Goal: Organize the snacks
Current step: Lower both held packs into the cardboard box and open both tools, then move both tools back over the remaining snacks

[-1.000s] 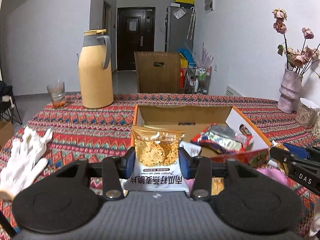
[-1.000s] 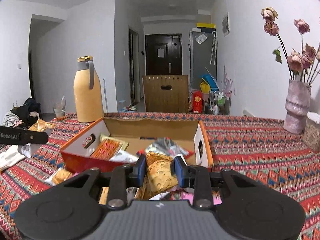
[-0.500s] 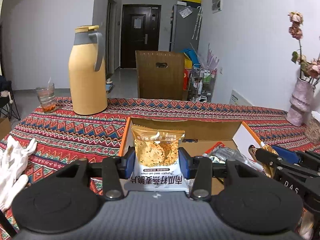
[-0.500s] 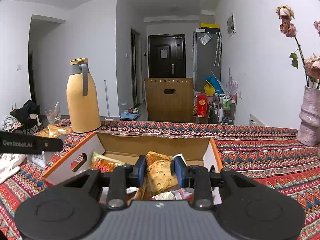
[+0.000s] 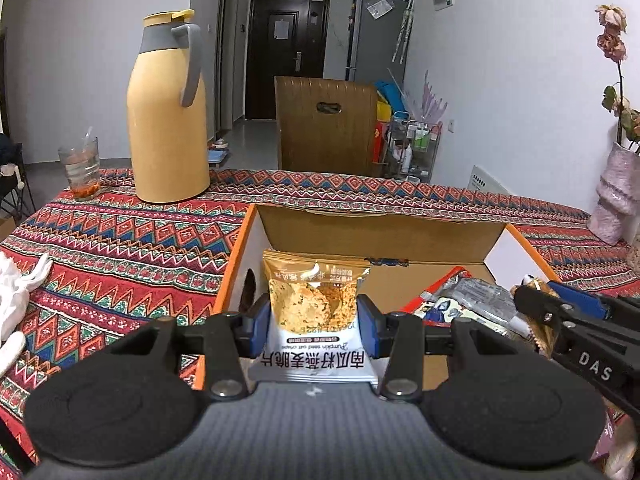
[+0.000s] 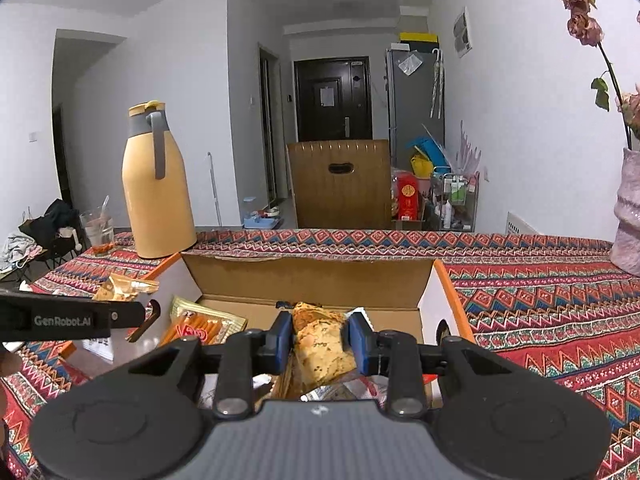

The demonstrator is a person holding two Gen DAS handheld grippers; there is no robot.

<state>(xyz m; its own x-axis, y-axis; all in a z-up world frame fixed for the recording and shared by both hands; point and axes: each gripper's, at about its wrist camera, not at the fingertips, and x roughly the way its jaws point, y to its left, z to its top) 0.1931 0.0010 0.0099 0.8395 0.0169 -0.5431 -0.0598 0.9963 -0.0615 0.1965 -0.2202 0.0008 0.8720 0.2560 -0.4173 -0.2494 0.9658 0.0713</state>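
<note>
Carrying one snack per gripper over cardboard box, centre frame. Left gripper clamped on oat crisp packet, flat, upright. Right gripper pinched tight on crumpled crisp packet. Step judged: drop-off into box. Next: lower past near rim, release over bare floor at box left. Sausage pack and heaped wrappers crowd right side. Grippers close together, clash risk. Thermos and glass upper left, well apart.

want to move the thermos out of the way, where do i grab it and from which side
Grip the grey handle of the thermos. It stands upright with the handle on its right, facing the box, so come in level from that side and close the fingers across the handle's vertical bar.
</note>
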